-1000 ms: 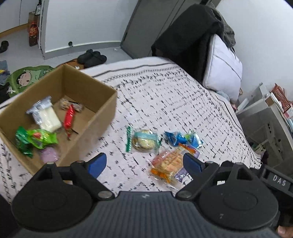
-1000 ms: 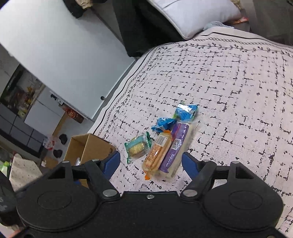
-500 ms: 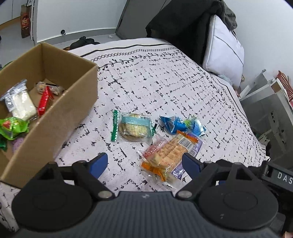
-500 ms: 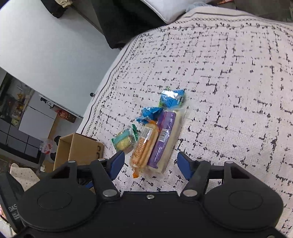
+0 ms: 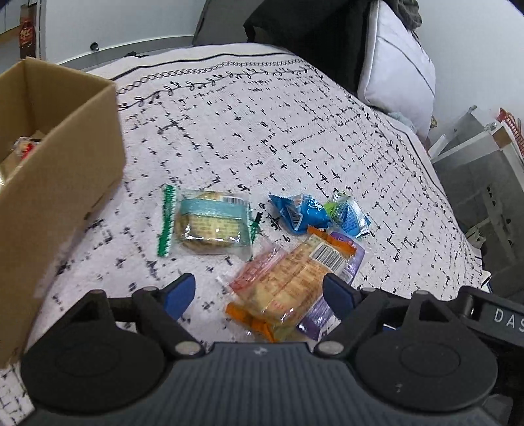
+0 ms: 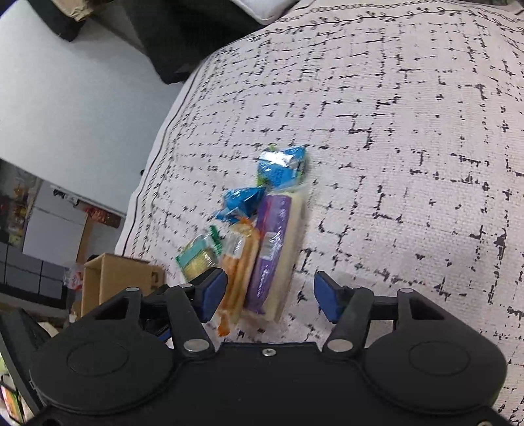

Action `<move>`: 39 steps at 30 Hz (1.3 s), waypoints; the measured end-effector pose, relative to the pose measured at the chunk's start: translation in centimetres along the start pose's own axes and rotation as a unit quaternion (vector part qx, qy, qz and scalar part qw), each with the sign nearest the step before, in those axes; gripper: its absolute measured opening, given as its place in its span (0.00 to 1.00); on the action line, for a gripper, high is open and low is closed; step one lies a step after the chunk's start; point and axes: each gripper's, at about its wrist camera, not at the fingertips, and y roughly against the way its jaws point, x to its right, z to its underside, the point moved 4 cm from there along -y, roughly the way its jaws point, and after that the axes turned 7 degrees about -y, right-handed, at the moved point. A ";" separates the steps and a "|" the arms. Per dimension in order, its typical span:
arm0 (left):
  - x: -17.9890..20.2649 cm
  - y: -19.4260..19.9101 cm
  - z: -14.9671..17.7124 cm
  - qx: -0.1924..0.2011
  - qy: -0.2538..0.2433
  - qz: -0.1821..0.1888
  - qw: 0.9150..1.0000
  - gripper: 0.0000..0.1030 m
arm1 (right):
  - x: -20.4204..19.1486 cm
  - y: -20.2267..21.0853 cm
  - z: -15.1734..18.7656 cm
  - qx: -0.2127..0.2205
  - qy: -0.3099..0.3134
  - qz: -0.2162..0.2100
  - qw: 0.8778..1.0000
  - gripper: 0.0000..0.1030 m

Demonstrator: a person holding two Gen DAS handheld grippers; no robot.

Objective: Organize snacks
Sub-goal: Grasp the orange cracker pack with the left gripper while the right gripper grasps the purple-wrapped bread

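Several snack packs lie on the patterned bedspread (image 5: pixel 262 124). My left gripper (image 5: pixel 258 293) hovers over an orange cracker pack (image 5: pixel 288 288) that lies on a purple pack (image 5: pixel 347 272); its jaws are closing, wide apart, pads clear of the packs. A green-edged biscuit pack (image 5: pixel 209 224) and two blue packets (image 5: pixel 296 213) lie just beyond. My right gripper (image 6: pixel 267 296) is open over the purple pack (image 6: pixel 270 255) and orange cracker pack (image 6: pixel 237 265), pads off both. A cardboard box (image 5: pixel 55 183) with snacks inside stands at the left.
A white pillow (image 5: pixel 396 55) and dark clothes (image 5: pixel 304 26) lie at the head of the bed. Grey furniture (image 5: pixel 478 170) stands past the bed's right edge. In the right wrist view the cardboard box (image 6: pixel 114 278) is at the lower left, floor and cabinets beyond.
Both grippers have sunk toward the snack pile, which looks larger now. The left gripper has shifted away from the box toward the pile. The right jaws have narrowed.
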 end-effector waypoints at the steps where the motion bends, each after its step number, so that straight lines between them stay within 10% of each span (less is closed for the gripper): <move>1: 0.1 -0.4 -0.1 -0.002 0.000 -0.001 1.000 0.82 | 0.2 -0.2 -0.1 0.000 -0.004 0.002 1.000 0.58; 11: 0.4 -1.0 -0.1 -0.011 0.004 0.027 1.000 0.42 | -0.2 -1.9 0.0 -0.010 -0.007 -0.001 1.000 0.58; 27: -3.7 3.1 -0.5 0.009 0.049 0.007 0.999 0.36 | -2.5 -5.4 1.9 -0.021 0.063 0.015 0.998 0.59; 30: -4.3 3.8 -0.3 0.011 0.053 0.006 0.998 0.36 | -2.6 -5.4 2.1 -0.017 0.081 0.034 0.996 0.32; 39: -5.2 6.8 -0.1 0.031 0.058 0.007 0.998 0.35 | -3.3 -3.4 2.2 -0.009 0.082 -0.011 0.997 0.24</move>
